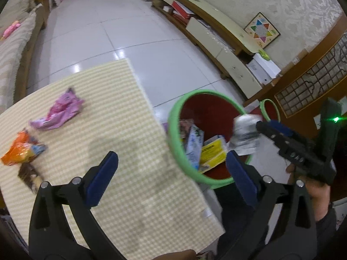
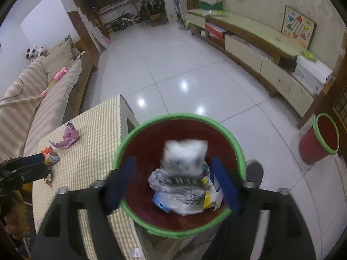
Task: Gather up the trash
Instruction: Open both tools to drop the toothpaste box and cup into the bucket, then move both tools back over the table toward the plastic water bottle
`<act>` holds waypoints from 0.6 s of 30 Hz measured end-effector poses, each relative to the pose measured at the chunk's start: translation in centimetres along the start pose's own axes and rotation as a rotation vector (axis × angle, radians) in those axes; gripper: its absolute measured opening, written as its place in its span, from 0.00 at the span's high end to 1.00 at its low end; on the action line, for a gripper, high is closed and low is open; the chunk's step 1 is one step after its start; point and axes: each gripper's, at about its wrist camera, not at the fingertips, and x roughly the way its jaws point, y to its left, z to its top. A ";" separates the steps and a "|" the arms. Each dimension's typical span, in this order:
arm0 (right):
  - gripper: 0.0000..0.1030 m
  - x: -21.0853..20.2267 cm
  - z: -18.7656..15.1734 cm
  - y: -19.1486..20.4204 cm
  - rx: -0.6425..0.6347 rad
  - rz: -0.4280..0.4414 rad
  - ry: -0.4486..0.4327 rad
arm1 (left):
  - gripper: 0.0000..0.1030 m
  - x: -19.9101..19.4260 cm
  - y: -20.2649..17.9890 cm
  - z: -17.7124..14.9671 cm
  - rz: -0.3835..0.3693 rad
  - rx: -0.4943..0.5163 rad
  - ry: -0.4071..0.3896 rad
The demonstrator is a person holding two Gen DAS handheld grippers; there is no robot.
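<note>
We hold right gripper [image 2: 173, 184] over red bin [image 2: 138, 130] beside table [image 2: 97, 151]; jaws wide, silver wrapper [image 2: 184, 153] blurred between them, apparently falling free into bin. Drop step in hand. Our left gripper [image 1: 171, 177] hovers over table edge, jaws wide, empty. Still on table: pink wrapper [image 1: 60, 110], orange packet [image 1: 19, 149], brown wrapper [image 1: 29, 174]. Next move, we judge: swing to table, close on one of these.

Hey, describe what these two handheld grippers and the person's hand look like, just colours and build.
Both the left gripper and right gripper are black plastic frames with silver bolts at the pivots and dark blue pads lining the jaws. A green light glows on the right one. The bare hand ends in a dark sleeve.
</note>
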 end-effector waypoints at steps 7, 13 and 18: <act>0.11 -0.3 -0.5 3.6 -0.028 0.019 -0.008 | 0.05 -3.2 4.3 -3.0 0.033 -0.067 -0.032; 0.10 -0.2 -1.8 8.4 -0.082 0.060 0.006 | 0.05 -6.2 7.8 -6.9 0.055 -0.123 -0.054; 0.10 -0.2 -3.5 13.0 -0.144 0.100 0.027 | 0.05 -7.9 10.0 -11.0 0.103 -0.121 -0.052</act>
